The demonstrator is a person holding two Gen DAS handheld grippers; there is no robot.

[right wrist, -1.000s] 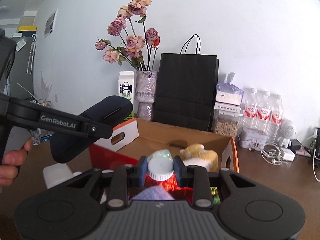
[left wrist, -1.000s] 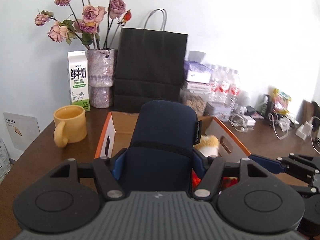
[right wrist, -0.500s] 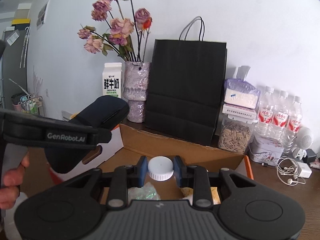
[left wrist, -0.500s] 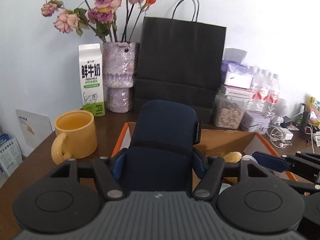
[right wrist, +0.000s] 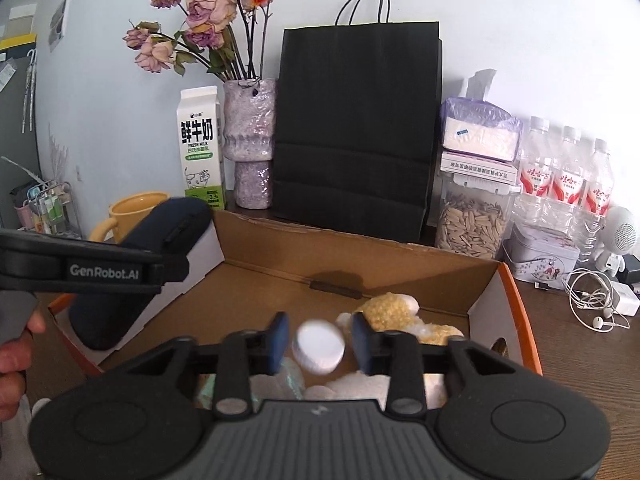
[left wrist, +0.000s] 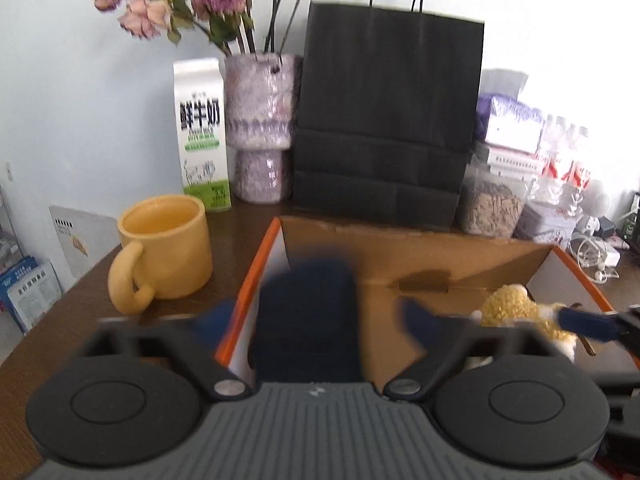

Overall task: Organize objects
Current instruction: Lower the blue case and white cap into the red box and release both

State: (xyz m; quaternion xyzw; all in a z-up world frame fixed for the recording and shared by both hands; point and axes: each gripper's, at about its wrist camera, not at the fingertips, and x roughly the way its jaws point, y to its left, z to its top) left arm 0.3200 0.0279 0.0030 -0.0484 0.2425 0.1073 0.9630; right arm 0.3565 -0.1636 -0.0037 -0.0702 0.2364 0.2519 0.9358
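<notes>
Both your grippers are letting go over the cardboard box (right wrist: 360, 256) at once. Your left gripper (left wrist: 316, 320) has its jaws opening wide, and the dark blue pouch (left wrist: 306, 320) sits between them, clear of the pads, blurred, apparently dropping at the box's left wall. Your right gripper (right wrist: 320, 340) is also opening; the white-capped bottle (right wrist: 318, 346) is between its pads with a gap on each side, tilted, above the soft clutter and the yellow plush toy (right wrist: 390, 308) already in the box.

The pouch is the risk. From the right wrist view it leans across the left wall's edge rather than fully inside, though blur makes that hard to confirm. If it lands on the rim it may tip out onto the worktop (left wrist: 60, 320) toward the yellow mug (left wrist: 164, 248).

The bottle is falling tilted onto uneven, soft things, so it could roll or bounce against the far wall.

Your two grippers are also near each other, so pulling back carelessly could knock them together.
</notes>
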